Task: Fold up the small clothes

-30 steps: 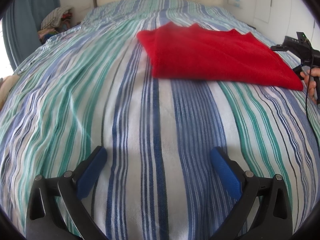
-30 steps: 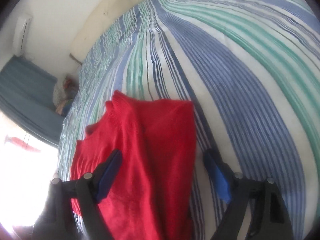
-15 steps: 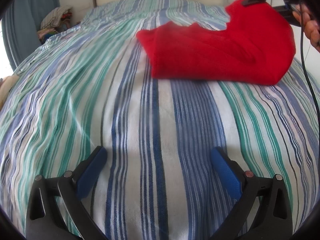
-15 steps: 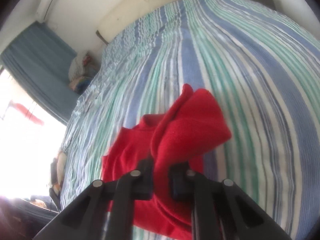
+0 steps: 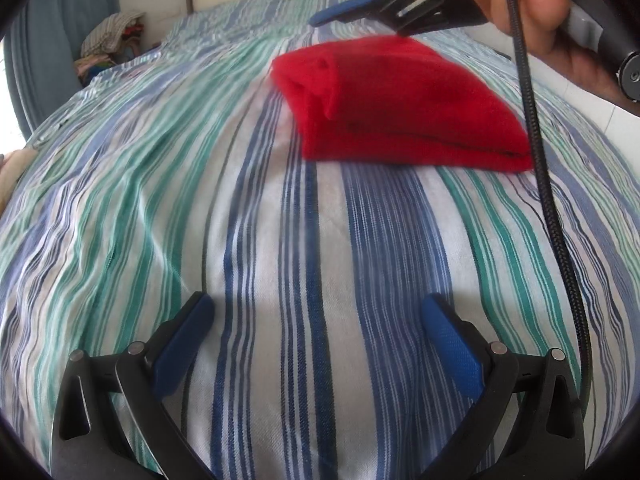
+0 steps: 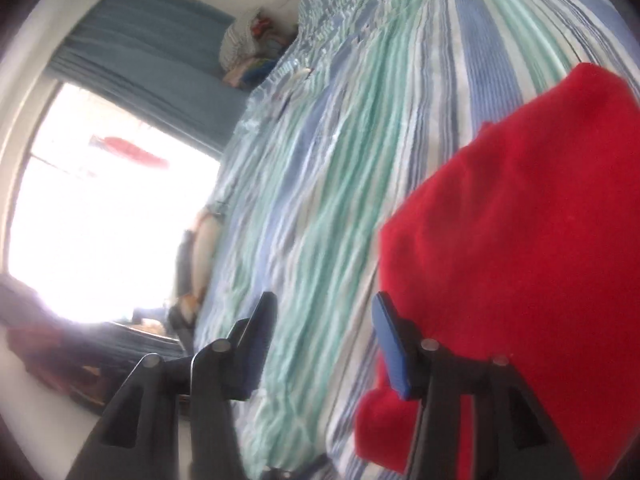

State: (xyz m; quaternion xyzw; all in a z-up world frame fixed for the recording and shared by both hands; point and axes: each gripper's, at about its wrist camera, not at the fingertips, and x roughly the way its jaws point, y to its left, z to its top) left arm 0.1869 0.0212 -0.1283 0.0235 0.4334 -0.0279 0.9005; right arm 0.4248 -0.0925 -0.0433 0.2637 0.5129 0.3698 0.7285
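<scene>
Red: 1 folded garment (image 5: 404, 104), 2 claws.

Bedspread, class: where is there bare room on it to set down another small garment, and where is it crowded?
Free: the striped bedspread between the left tongs and the folded red garment, and the wide stretch left of the garment. Crowded: around the garment, where the right tongs, just opening and empty, and a cable hang.
</scene>
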